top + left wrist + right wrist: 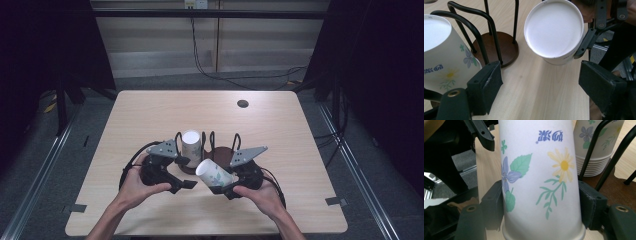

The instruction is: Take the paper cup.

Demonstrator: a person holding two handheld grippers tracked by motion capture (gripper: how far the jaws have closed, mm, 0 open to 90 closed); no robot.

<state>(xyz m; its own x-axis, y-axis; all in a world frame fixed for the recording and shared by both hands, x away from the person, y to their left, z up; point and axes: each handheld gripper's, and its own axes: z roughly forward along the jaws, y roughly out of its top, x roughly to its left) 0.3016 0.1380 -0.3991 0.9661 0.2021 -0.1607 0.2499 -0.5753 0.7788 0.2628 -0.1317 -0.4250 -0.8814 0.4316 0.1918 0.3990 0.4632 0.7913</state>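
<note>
A white paper cup [215, 173] printed with flowers lies tilted in my right gripper [228, 182], its flat white bottom [554, 28] facing my left gripper. In the right gripper view both pads press the cup's [536, 157] sides, so my right gripper [540, 193] is shut on it. My left gripper [186, 173] stands just left of the cup, open, nothing between its pads [486, 87]. A stack of the same cups [191, 144], upside down, sits in a black wire cup rack [212, 141] on a round dark base [499, 47].
The rack stands near the middle of the light wooden table [150, 115], just beyond both grippers. A round cable hole [243, 103] lies at the table's back right. Dark curtains flank the table, and cables run on the floor behind.
</note>
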